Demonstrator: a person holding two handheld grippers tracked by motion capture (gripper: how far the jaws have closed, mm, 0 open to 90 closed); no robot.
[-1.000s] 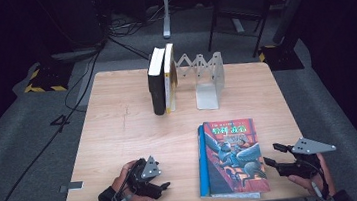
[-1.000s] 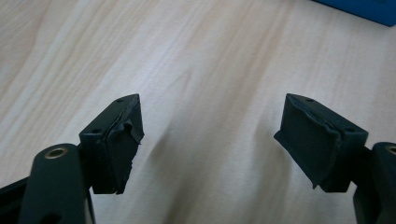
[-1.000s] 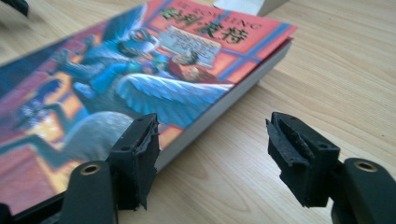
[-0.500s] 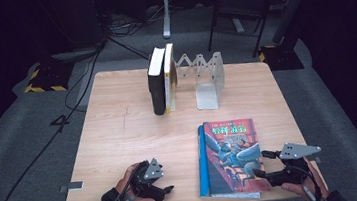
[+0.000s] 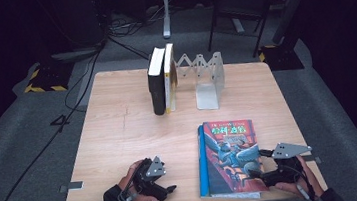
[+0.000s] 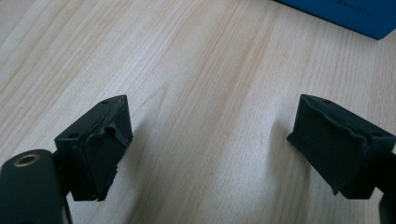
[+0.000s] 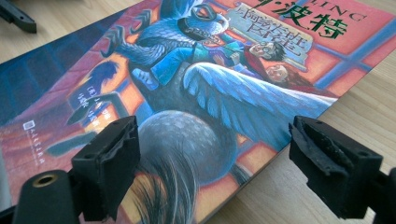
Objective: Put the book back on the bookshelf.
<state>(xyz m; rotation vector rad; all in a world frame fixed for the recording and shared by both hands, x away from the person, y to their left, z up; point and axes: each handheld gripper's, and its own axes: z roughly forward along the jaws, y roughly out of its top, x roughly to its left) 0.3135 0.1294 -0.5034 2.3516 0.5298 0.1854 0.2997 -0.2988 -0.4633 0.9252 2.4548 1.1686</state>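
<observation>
Barely begun: book [image 5: 231, 156] flat at the table's [image 5: 120, 137] near right edge, not yet shelved beside the upright books [image 5: 162, 79], right gripper [image 7: 212, 158] just widened over its cover, left gripper [image 6: 210, 154] likewise widened, empty.

A book [image 5: 230, 158] is lying flat near the table's [image 5: 120, 137] near edge, toward its right corner. I'm holding my right gripper [image 5: 254, 174] at that book's near right corner and my left gripper [image 5: 168, 188] left of the book, by the near edge. Two upright books [image 5: 162, 79] are standing at the far edge, with a folding bookend [image 5: 207, 80] just right of them.
</observation>
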